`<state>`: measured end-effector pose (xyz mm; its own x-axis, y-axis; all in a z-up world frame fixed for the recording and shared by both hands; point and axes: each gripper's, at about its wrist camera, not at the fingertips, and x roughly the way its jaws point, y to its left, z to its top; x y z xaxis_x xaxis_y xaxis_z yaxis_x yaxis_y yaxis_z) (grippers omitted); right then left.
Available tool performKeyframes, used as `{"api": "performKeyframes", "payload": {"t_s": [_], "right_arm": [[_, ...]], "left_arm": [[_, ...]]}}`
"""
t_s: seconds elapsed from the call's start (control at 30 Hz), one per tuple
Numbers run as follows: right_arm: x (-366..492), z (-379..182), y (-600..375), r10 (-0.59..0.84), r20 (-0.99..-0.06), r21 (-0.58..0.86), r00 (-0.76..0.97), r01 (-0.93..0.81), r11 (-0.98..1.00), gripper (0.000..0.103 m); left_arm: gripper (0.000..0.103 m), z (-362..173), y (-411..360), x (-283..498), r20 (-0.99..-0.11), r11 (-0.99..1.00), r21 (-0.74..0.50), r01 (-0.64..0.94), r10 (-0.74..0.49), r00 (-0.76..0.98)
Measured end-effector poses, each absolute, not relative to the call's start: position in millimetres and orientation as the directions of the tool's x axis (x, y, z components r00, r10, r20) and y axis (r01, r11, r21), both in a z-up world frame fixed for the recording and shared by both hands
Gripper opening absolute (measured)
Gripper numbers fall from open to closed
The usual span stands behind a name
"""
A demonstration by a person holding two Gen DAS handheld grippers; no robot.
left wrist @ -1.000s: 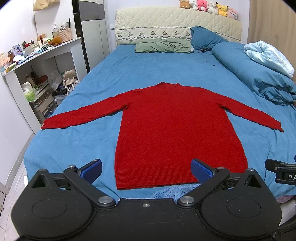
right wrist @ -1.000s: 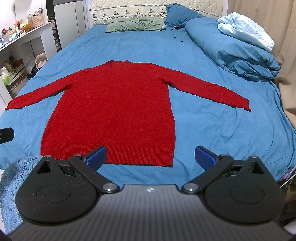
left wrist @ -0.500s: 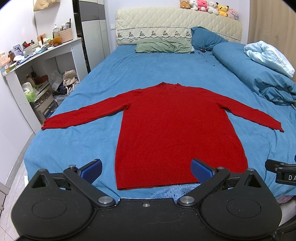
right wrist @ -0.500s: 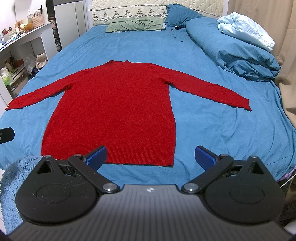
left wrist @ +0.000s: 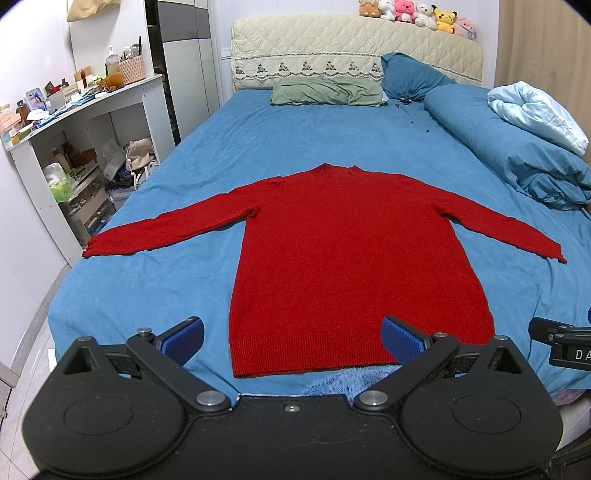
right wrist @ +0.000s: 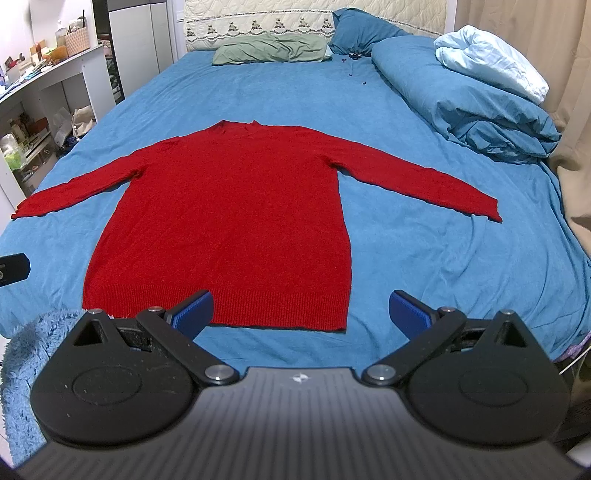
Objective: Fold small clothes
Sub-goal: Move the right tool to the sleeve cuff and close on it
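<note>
Left gripper (left wrist: pixel 291 341) and right gripper (right wrist: pixel 301 308) both hang wide apart and empty at the bed's (right wrist: pixel 424 266) foot edge. The red sweater (right wrist: pixel 236 206) lies flat straight ahead: hem nearest, collar toward the headboard, each sleeve reaching toward a side edge.

Bed (left wrist: pixel 303 147) with blue sheet runs straight ahead. Far end: quilted headboard (left wrist: pixel 354 48), plush toys (left wrist: pixel 417 13) lined on top, green pillow (left wrist: pixel 325 92) and blue pillow (left wrist: pixel 410 75) just below. Ahead right: rolled blue duvet (right wrist: pixel 461 99), pale blue blanket (right wrist: pixel 491 62) on it. Left: white cluttered counter (left wrist: pixel 88 103), open shelves (left wrist: pixel 74 177) beneath. Close in: fuzzy blue rug (right wrist: pixel 22 362).
</note>
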<state>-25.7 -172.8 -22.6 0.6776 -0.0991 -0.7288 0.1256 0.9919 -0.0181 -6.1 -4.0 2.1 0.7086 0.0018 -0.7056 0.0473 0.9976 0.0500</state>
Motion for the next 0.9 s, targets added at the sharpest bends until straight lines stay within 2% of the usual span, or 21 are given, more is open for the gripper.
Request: {"api": "performKeyframes", "payload": {"t_s": [0.57, 0.7, 0.9], "right_arm": [[-24.2, -16.7, -176.8, -0.094, -0.721, 0.000, 0.687, 0.135, 0.991, 0.103], [-16.3, -0.6, -196.0, -0.111, -0.699, 0.023, 0.706, 0.178, 0.984, 0.103], [10.0, 19.4, -254.7, -0.194, -0.653, 0.051, 0.732, 0.297, 0.953, 0.103]], "left_arm": [[0.103, 9.7, -3.5, -1.7, -0.706, 0.997, 0.049, 0.052, -0.003, 0.708], [0.103, 30.1, -9.5, 16.2, -0.672, 0.995, 0.079, 0.067, 0.004, 0.741], [0.103, 62.0, -36.0, 73.1, -0.602, 0.985, 0.105, 0.140, -0.049, 0.797]]}}
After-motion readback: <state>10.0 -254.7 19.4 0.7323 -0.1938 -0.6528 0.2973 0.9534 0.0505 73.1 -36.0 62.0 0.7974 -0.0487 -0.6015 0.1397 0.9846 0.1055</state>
